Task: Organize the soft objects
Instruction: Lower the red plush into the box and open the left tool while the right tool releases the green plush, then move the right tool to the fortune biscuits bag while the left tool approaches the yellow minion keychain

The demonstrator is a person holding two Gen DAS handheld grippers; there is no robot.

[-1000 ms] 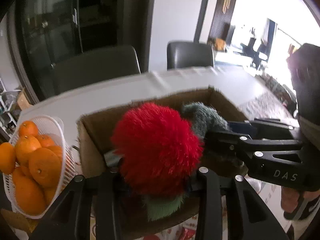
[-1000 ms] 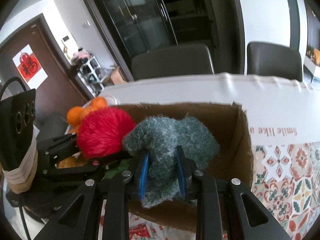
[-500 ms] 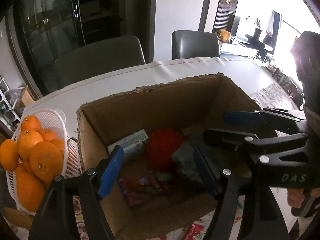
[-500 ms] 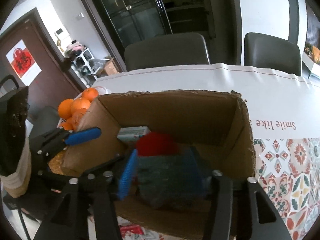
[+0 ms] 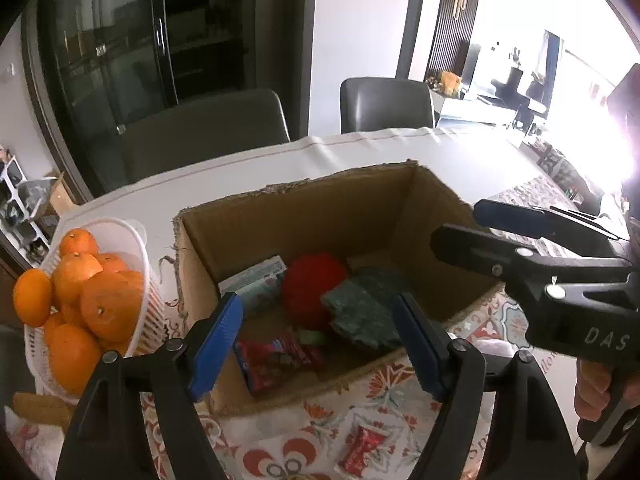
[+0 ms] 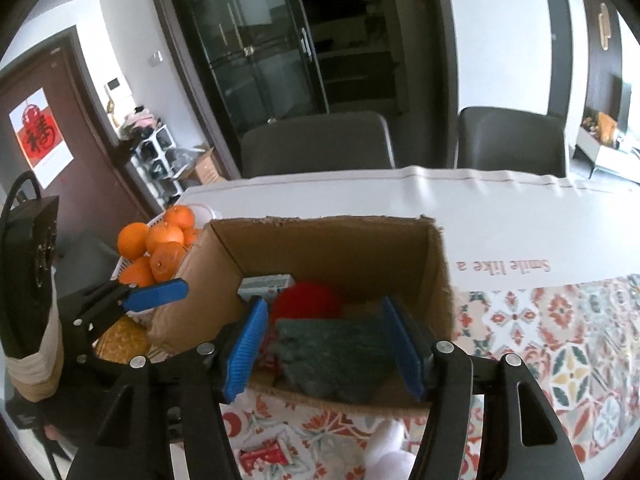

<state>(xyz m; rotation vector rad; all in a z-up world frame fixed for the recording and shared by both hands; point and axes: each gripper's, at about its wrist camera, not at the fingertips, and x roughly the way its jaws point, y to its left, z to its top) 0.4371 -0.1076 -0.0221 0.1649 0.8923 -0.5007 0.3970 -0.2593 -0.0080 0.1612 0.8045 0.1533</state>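
A red fluffy ball (image 5: 314, 288) (image 6: 306, 302) and a grey-green fuzzy cloth (image 5: 362, 312) (image 6: 336, 356) lie side by side on the floor of an open cardboard box (image 5: 304, 216) (image 6: 320, 236). My left gripper (image 5: 318, 344) is open and empty, above the box's near edge. My right gripper (image 6: 326, 350) is open and empty too, over the cloth; it shows in the left wrist view (image 5: 516, 232) at the box's right side.
The box also holds a light carton (image 5: 256, 280) and a red packet (image 5: 276, 358). A white basket of oranges (image 5: 80, 296) stands left of the box. Small red packets (image 5: 362, 446) and something white (image 6: 390, 450) lie on the patterned cloth in front. Two chairs stand behind the table.
Both grippers opened. The red ball and the grey-green cloth dropped from them into the box. Both grippers have since drawn back and up a little.
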